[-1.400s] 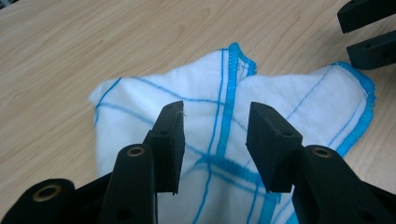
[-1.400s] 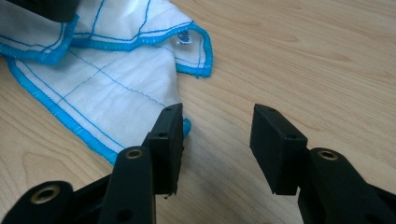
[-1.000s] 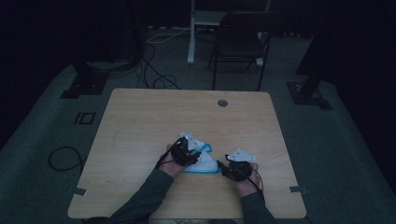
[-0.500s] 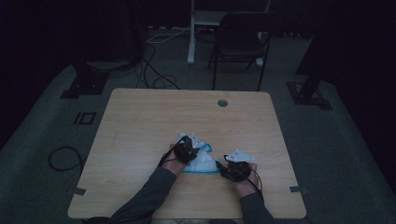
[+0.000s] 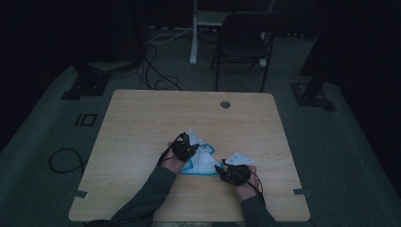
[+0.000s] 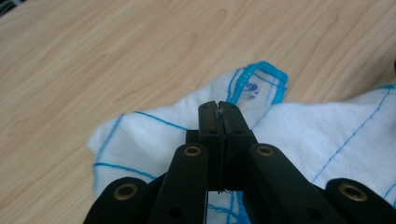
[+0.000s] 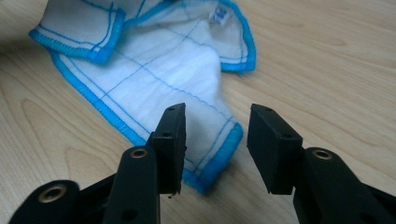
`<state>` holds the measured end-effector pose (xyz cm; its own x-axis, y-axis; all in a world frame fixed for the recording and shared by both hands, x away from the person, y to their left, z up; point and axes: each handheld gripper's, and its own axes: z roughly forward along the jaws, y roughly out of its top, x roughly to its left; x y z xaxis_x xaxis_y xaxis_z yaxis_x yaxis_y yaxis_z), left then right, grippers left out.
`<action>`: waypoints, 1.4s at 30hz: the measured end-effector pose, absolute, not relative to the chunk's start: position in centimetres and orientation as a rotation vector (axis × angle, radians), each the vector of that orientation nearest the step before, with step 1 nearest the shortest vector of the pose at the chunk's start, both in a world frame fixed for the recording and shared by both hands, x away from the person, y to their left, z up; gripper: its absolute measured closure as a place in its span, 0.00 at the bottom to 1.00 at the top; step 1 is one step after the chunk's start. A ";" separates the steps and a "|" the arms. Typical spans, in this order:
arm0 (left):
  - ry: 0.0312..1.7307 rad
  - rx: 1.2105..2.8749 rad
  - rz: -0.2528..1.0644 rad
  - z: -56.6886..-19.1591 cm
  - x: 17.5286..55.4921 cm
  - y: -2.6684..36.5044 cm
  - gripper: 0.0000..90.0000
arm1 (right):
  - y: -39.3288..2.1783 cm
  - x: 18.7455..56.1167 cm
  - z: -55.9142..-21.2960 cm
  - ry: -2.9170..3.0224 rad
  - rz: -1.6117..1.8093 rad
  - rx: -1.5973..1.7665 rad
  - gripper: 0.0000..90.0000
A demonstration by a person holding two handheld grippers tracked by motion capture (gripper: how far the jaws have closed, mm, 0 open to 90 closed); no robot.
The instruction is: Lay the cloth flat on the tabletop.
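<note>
Our left gripper (image 6: 218, 108) has just pinched a fold of the cloth (image 5: 201, 161), lying at six o'clock on the surface (image 5: 142, 123). Soft, light, floppy; our right gripper (image 7: 217, 140), spread but narrowing, should take the hemmed corner.

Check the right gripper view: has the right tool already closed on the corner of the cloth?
No. The right tool stands open, its jaws apart above the blue-edged corner of the cloth, with neither pad pressing on it.
</note>
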<state>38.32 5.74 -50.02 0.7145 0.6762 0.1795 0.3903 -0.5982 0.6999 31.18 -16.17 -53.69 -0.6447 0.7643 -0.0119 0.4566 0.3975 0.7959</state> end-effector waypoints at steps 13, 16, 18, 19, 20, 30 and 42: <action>0.828 2.243 0.603 -48.8 39.2 6.9 1.00 | -15.9 31.2 -53.9 2.311 1.085 1.051 0.82; 0.834 2.237 0.610 -48.4 39.4 7.2 1.00 | -15.9 31.1 -53.8 2.303 1.080 1.037 0.86; 0.839 2.233 0.615 -48.2 39.6 7.3 1.00 | -16.0 31.0 -53.7 2.298 1.083 1.035 0.88; 0.842 2.230 0.615 -48.1 39.6 7.4 1.00 | -16.0 31.0 -53.7 2.296 1.084 1.036 0.88; 0.844 2.229 0.617 -48.1 39.7 7.5 1.00 | -16.0 31.0 -53.7 2.295 1.084 1.037 0.89; 0.872 2.195 0.629 -47.2 40.3 8.5 1.00 | -16.6 31.0 -53.5 2.280 1.081 1.046 0.90; 0.907 2.170 0.643 -46.9 40.8 9.4 1.00 | -17.8 31.2 -53.2 2.238 1.087 1.092 0.93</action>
